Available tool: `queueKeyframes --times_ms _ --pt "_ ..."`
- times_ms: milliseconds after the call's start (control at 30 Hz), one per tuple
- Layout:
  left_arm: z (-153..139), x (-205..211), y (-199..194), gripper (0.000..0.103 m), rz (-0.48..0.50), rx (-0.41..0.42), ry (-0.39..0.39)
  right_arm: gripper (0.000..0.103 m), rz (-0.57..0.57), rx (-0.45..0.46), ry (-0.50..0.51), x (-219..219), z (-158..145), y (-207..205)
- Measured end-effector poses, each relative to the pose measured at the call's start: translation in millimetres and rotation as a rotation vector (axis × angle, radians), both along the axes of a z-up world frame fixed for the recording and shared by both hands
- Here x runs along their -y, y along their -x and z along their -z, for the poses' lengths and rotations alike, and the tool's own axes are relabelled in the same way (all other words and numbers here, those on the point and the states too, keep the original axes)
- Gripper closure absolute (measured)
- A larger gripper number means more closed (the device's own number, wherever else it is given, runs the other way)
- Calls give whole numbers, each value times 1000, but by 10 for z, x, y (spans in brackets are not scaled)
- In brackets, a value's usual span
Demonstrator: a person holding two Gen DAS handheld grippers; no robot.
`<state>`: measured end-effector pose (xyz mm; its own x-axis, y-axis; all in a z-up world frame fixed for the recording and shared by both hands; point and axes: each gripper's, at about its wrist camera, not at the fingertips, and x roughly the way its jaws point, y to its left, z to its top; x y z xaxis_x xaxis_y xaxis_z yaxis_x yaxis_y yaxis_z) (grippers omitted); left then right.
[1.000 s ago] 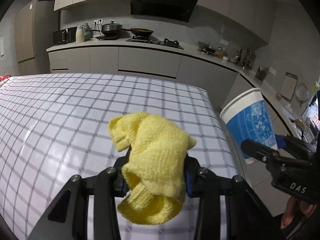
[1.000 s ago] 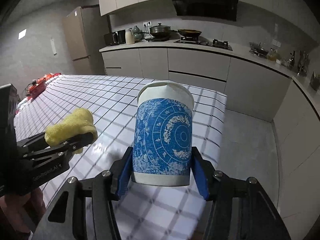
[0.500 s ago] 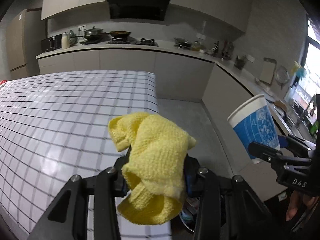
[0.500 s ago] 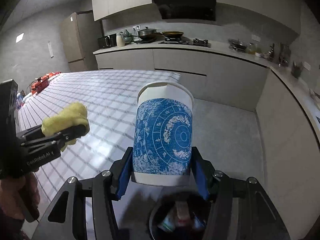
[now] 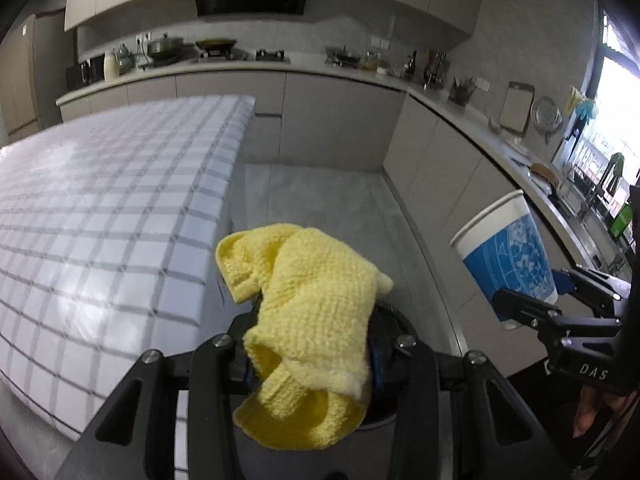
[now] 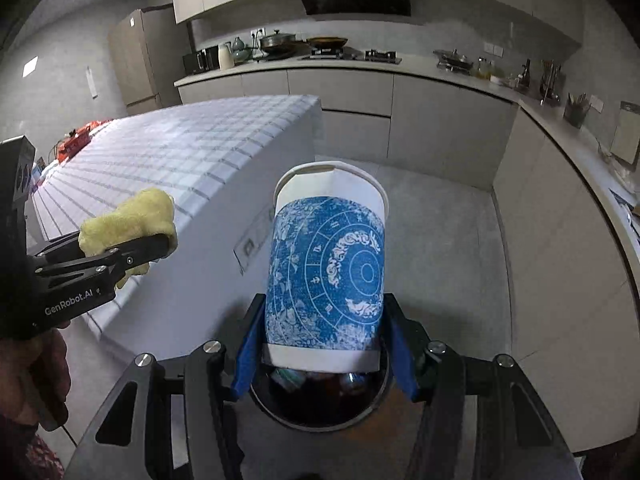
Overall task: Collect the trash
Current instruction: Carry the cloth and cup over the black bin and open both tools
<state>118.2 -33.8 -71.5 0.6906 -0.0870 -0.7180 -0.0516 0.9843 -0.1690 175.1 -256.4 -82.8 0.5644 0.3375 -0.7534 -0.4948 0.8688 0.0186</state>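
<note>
Two grips: my left gripper (image 5: 310, 354) clenching a yellow knitted cloth (image 5: 308, 316), my right gripper (image 6: 322, 348) clamping a blue-patterned paper cup (image 6: 328, 272) above the trash bin (image 6: 320, 416)

Lower centre of the right wrist frame: blue-patterned white paper cup (image 6: 328, 268) above round black trash bin (image 6: 320, 408) on the floor; grid-patterned white tabletop (image 6: 192, 152) at left; crumpled yellow knitted cloth (image 6: 128, 220) at far left.

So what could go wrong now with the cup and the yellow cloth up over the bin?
The cup is tilted in the right tongs, and only part of the bin shows below it, so it might hit the rim and bounce out. The cloth droops loosely from the left tongs, so it could snag on them or land on the floor.
</note>
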Motion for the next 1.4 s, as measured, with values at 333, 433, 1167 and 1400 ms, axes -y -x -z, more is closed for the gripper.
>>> queueKeyframes --times_ms 333,433,1167,1400 --pt "278 393 57 61 49 -48 -11 45 4 -67 28 213 322 53" --pt "480 423 6 61 66 -93 -14 45 -9 -92 46 198 485 49" --pt "1662 510 -286 8 -8 -299 -106 0 -226 -138 377 -32 1974 -478" --pt "1667 587 -70 0 -38 -285 -122 0 -65 -166 268 282 1972 -495"
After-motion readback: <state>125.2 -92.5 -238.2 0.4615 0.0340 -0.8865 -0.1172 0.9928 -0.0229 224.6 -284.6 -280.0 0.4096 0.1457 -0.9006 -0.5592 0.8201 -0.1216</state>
